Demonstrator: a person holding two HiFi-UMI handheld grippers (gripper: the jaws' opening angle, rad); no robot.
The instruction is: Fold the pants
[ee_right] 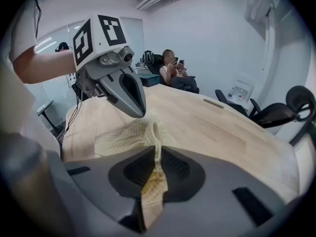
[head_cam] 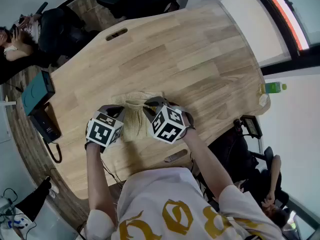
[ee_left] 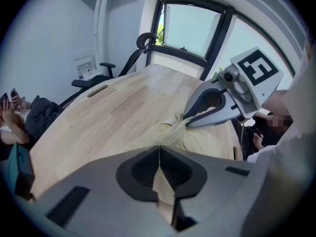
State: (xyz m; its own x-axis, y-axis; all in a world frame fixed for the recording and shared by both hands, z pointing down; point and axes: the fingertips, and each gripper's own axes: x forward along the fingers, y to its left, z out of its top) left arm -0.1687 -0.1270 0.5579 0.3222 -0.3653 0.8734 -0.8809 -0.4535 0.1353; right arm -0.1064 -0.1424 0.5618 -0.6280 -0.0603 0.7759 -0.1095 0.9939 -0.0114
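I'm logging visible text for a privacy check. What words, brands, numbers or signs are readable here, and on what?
Nothing reads as text.
Gold print on shirt: cut off, unreadable.
Label on green bottle: too small.
Cubes on left gripper and right gripper: square markers only, no words.

A pale wooden table [head_cam: 200, 59] with rounded corners has an oblong slot [head_cam: 116, 34] cut near its far edge. Just past its right corner shows 1 green bottle [head_cam: 274, 87]. Off its left edge sit a teal box [head_cam: 37, 91] and a black device [head_cam: 45, 125] with a looped cord. 1 person [head_cam: 15, 44] sits at the upper left beside a black office chair [head_cam: 65, 26], and another person [head_cam: 270, 184] sits at the lower right.
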